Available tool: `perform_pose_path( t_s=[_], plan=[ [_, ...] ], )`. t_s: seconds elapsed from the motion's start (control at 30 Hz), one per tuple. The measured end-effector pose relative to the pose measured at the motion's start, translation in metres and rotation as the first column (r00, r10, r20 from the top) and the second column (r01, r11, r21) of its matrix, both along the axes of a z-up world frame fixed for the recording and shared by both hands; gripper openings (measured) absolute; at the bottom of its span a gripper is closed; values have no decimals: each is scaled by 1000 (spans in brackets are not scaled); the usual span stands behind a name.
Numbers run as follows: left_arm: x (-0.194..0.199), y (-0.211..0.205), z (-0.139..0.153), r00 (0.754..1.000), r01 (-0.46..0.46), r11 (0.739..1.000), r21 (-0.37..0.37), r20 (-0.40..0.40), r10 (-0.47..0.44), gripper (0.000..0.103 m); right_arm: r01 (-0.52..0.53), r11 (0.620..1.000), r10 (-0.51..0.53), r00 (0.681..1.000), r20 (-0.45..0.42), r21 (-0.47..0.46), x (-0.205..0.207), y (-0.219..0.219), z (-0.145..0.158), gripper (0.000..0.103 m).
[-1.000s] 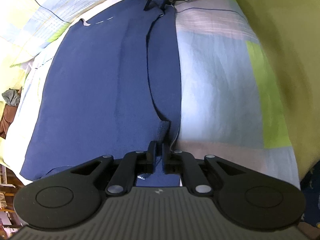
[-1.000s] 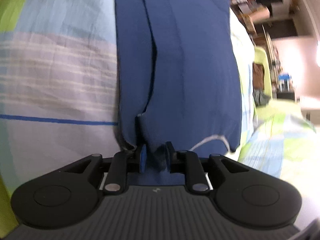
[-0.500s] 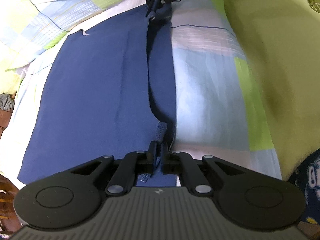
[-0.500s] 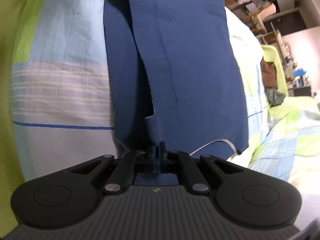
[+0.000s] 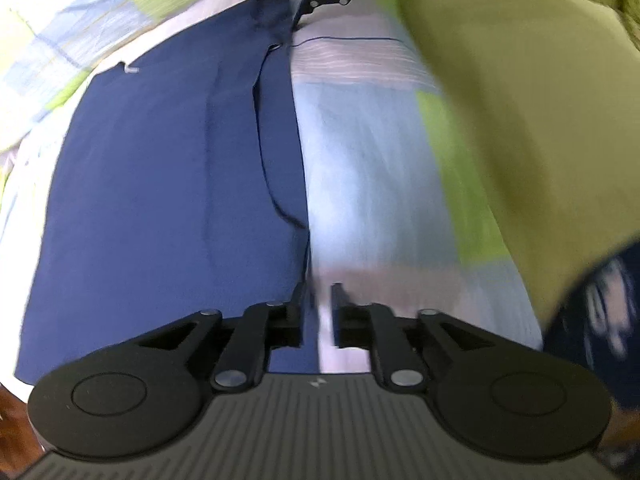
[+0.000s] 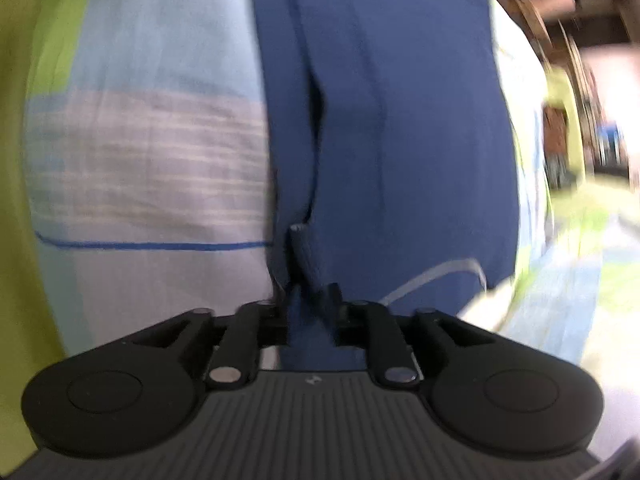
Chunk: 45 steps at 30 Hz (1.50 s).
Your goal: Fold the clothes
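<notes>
- Lying flat on the patchwork bedspread [image 5: 372, 184]: blue garment [image 5: 160, 184], one long side folded over into a narrow strip along its edge.
- Left claw [image 5: 318, 300]: just opened to a narrow gap, nothing gripped, poised over that folded edge at one end of the garment.
- Right claw [image 6: 312, 300]: just opened moderately wide, at the garment's other end, blue cloth loose between the fingers, not pinched.
- Beside the bedspread: olive-green fabric [image 5: 520, 100], blurred.
</notes>
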State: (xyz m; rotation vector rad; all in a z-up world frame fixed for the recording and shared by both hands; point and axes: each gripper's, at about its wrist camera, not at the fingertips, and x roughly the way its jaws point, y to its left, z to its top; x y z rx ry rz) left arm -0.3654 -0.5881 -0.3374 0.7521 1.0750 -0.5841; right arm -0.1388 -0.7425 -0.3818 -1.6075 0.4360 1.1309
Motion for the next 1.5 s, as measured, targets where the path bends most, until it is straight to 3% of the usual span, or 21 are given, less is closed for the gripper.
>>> perform_pose_path(
  t_s=[0.03, 0.1, 0.2, 0.27, 0.33, 0.4, 0.43, 0.5, 0.57, 0.63, 0.7, 0.73, 0.8, 0.87, 0.97, 1.03, 1.17, 1.27, 1.37, 1.43, 1.5],
  plan=[
    [5, 11, 8, 1000, -21, 1000, 1, 14, 21, 18, 115, 993, -115, 993, -6, 34, 2, 4, 10, 43],
    [27, 32, 21, 995, -84, 996, 1, 54, 84, 18, 428, 887, -415, 904, -105, 173, 13, 21, 34, 42],
    [73, 77, 40, 974, -182, 983, -8, 138, 181, 18, 683, 657, -607, 730, -314, 319, 20, 43, 58, 42],
    [110, 113, 49, 957, -221, 975, -14, 187, 220, 18, 820, 408, -657, 569, -495, 401, 14, 81, 71, 42],
    [139, 145, 47, 961, -200, 979, -23, 192, 201, 18, 870, 265, -642, 480, -598, 415, 4, 113, 73, 42],
    [154, 174, 35, 977, -150, 988, -43, 145, 155, 18, 893, 182, -636, 426, -644, 411, -5, 129, 72, 42],
    [158, 188, 26, 986, -119, 991, -55, 111, 124, 18, 916, 109, -638, 362, -679, 386, -13, 144, 67, 42],
    [166, 216, 9, 997, -58, 995, -81, 43, 61, 18, 941, 25, -657, 271, -703, 338, -25, 159, 55, 42],
    [174, 243, -7, 1000, 5, 993, -114, -21, -7, 18, 971, -46, -720, 131, -682, 234, -42, 185, 31, 42],
    [173, 277, -6, 987, 140, 965, -222, -51, -155, 17, 976, -64, -783, 80, -617, 207, -56, 199, 19, 42],
    [173, 294, 3, 966, 239, 939, -245, -42, -257, 18, 965, -140, -819, 15, -573, 224, -67, 209, 17, 44],
    [172, 299, 8, 959, 268, 928, -259, -23, -283, 18, 943, -246, -834, -89, -545, 223, -70, 216, 19, 44],
    [177, 318, 27, 943, 325, 878, -351, 51, -328, 20, 889, -363, -851, -194, -489, 279, -75, 230, 30, 44],
    [184, 320, 18, 933, 350, 867, -355, 54, -355, 28, 827, -434, -837, -223, -500, 358, -84, 247, 42, 44],
    [180, 320, -23, 906, 416, 875, -247, 29, -422, 29, 806, -469, -835, -272, -479, 360, -93, 276, 31, 48],
    [174, 322, -21, 887, 459, 859, -228, 57, -458, 29, 811, -480, -837, -309, -451, 335, -97, 292, 17, 48],
    [171, 325, -12, 885, 460, 877, -137, -9, -466, 32, 756, -553, -803, -373, -464, 350, -113, 311, 36, 48],
    [173, 330, -6, 904, 416, 902, -114, -57, -424, 35, 776, -517, -801, -290, -524, 361, -126, 342, 52, 49],
    [188, 325, 10, 938, 293, 937, -191, -134, -321, 46, 829, -412, -810, -144, -568, 377, -123, 378, 57, 56],
    [198, 321, 19, 953, 213, 947, -242, -164, -256, 51, 848, -358, -813, -77, -577, 391, -118, 392, 54, 57],
    [206, 321, 22, 961, 135, 960, -244, -203, -186, 53, 835, -378, -802, -79, -592, 401, -122, 397, 60, 57]
  ],
)
